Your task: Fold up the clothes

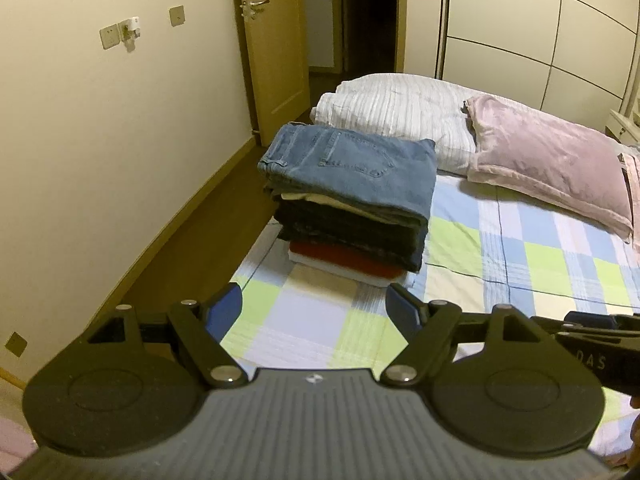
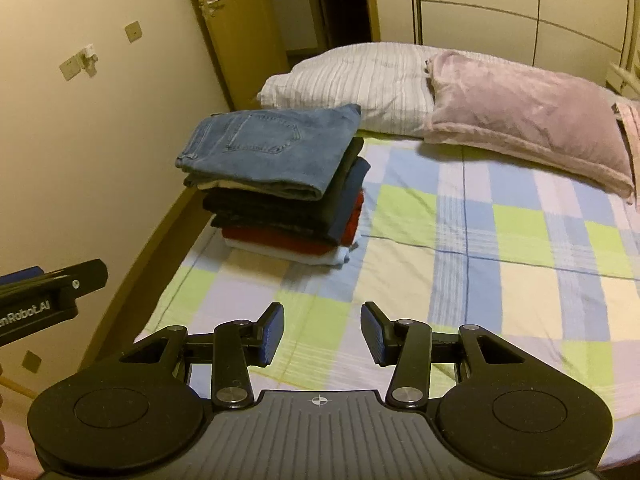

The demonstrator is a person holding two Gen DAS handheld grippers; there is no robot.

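A stack of folded clothes (image 1: 352,216) (image 2: 280,196) rests on the checked bedsheet (image 1: 500,264) (image 2: 480,240) near the bed's left edge. Folded blue jeans (image 1: 352,164) (image 2: 268,144) lie on top, over dark, red and white pieces. My left gripper (image 1: 316,304) hovers above the sheet just short of the stack, open wide, nothing between its blue pads. My right gripper (image 2: 322,330) hangs over the sheet to the right of it, open about halfway and empty. In the right wrist view the left gripper's body (image 2: 48,296) shows at the left edge.
A white striped pillow (image 1: 400,112) (image 2: 360,80) and a pink pillow (image 1: 552,160) (image 2: 528,116) lie at the head of the bed. The wall, wooden floor (image 1: 192,232) and an open door (image 1: 276,40) are to the left. Wardrobe panels (image 1: 540,28) stand behind.
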